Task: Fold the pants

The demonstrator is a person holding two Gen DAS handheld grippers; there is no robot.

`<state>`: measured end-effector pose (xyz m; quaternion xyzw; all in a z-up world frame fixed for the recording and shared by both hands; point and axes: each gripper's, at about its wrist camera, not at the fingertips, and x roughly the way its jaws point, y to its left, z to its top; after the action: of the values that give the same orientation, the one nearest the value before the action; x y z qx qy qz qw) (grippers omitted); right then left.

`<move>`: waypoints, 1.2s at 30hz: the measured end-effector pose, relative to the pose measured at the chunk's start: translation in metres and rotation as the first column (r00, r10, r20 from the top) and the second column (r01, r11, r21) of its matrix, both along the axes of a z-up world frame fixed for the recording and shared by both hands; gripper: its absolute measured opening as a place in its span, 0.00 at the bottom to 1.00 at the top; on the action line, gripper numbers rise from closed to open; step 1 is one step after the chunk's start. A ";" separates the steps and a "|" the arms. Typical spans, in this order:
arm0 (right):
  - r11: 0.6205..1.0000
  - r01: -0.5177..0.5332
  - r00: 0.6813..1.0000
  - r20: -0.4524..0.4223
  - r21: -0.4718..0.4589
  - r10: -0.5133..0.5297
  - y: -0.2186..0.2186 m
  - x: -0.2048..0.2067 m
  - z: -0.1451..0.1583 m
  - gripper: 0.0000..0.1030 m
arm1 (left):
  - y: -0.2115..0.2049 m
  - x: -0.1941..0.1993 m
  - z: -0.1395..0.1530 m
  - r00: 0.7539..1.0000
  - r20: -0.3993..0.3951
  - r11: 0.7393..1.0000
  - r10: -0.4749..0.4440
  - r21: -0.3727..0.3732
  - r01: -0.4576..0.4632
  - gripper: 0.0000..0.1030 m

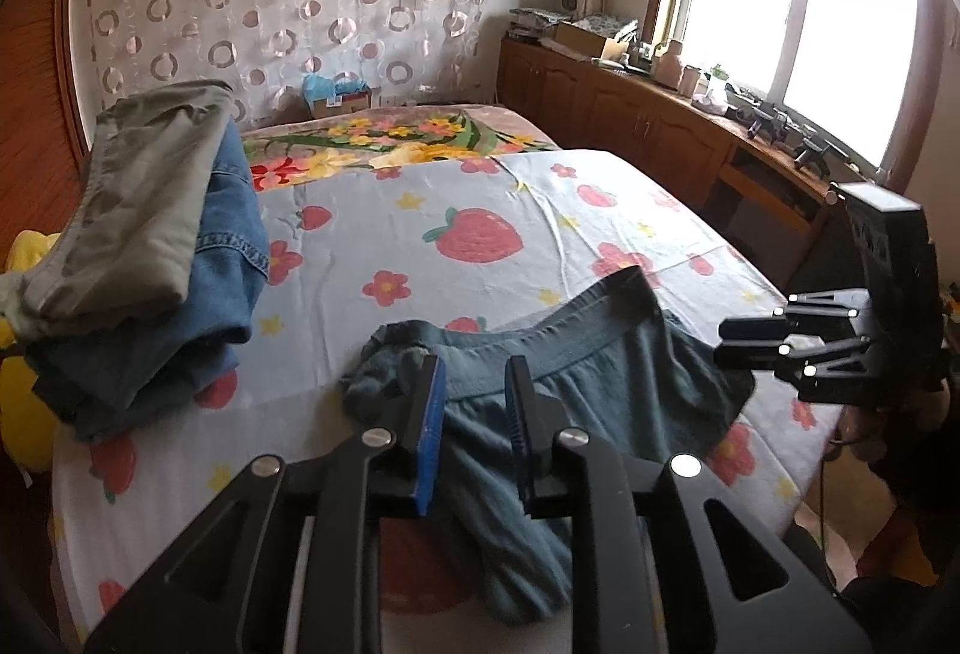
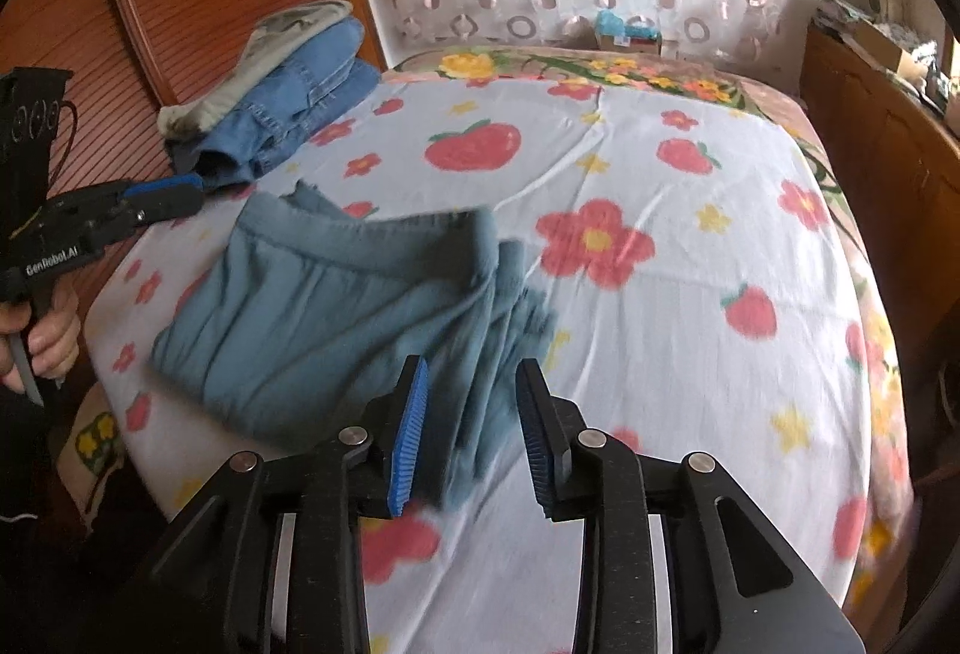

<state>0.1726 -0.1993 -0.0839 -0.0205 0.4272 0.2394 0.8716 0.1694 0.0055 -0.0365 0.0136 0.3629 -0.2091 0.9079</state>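
Note:
Teal pants [image 1: 600, 372] lie folded on the strawberry-print bed sheet [image 1: 480, 174], waistband toward the far side. My left gripper [image 1: 475, 366] hovers over their left end, its jaws a narrow gap apart with nothing pinched; cloth shows below the gap. In the right wrist view the pants [image 2: 336, 318] sit left of centre, one edge bunched in loose folds. My right gripper [image 2: 473, 366] stands open just above that bunched edge, pads clear of the cloth. The left gripper [image 2: 180, 195] appears at the left, empty, held by a hand. The right gripper [image 1: 729, 339] shows at the right, empty.
A stack of folded blue jeans and an olive garment [image 1: 180, 234] [image 2: 288, 96] sits at the bed's far left corner. Wooden cabinets [image 1: 630, 114] with clutter run under the window on the right. A small box [image 1: 339, 96] stands at the head of the bed.

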 end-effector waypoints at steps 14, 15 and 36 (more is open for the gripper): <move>0.999 0.014 0.999 -0.047 0.030 -0.012 -0.003 -0.030 -0.014 0.32 | -0.014 -0.014 -0.050 0.992 -0.128 0.999 -0.020 0.034 0.025 0.19; 0.999 0.012 0.999 -0.050 0.031 -0.011 -0.002 -0.029 -0.015 0.32 | -0.014 -0.014 -0.051 0.991 -0.131 0.999 -0.020 0.036 0.025 0.19; 1.000 -0.018 0.999 -0.035 0.000 0.018 -0.004 -0.032 -0.013 0.12 | -0.015 -0.019 -0.059 0.993 -0.114 0.999 -0.006 0.040 0.011 0.22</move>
<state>0.1411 -0.2033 -0.0971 -0.0203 0.4421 0.2475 0.8619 0.1508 -0.0092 -0.0957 0.0215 0.4183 -0.2060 0.8844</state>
